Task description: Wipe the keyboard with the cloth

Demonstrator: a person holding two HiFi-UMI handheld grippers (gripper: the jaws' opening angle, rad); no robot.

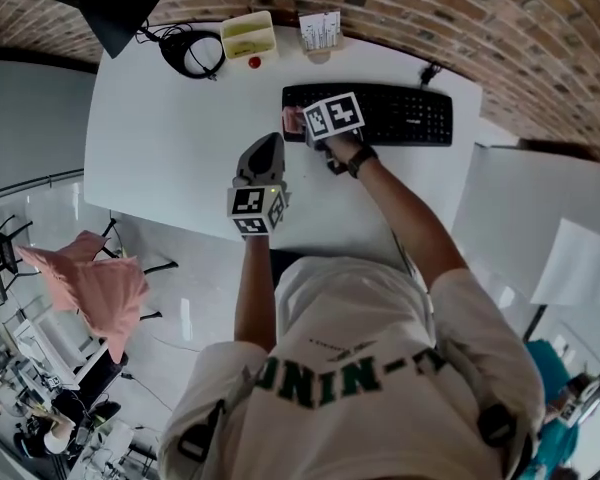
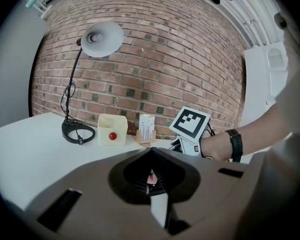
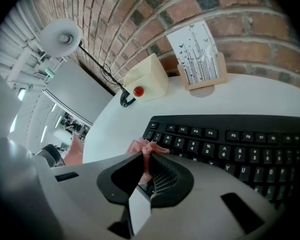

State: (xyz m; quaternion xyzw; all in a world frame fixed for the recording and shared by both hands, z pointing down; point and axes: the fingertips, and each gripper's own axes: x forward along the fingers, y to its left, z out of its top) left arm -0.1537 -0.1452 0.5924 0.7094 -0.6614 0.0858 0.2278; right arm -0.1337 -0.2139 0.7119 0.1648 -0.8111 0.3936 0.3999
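Right gripper [image 3: 149, 160] is clamped tight on the pink cloth [image 3: 142, 146], which bunches up out of the jaws just above centre of its view, sitting right at the left end of the black keyboard [image 3: 230, 144]. That keyboard stretches across the right half of the frame on the white table [image 1: 160, 138]. From the head view, the left gripper [image 1: 264, 150] hovers mid-frame over bare tabletop, below and left of the keyboard, jaws drawn together, nothing in them. Along the top edge: black lamp [image 1: 110, 8] upper left, yellow box [image 1: 248, 36], card holder [image 1: 320, 31].
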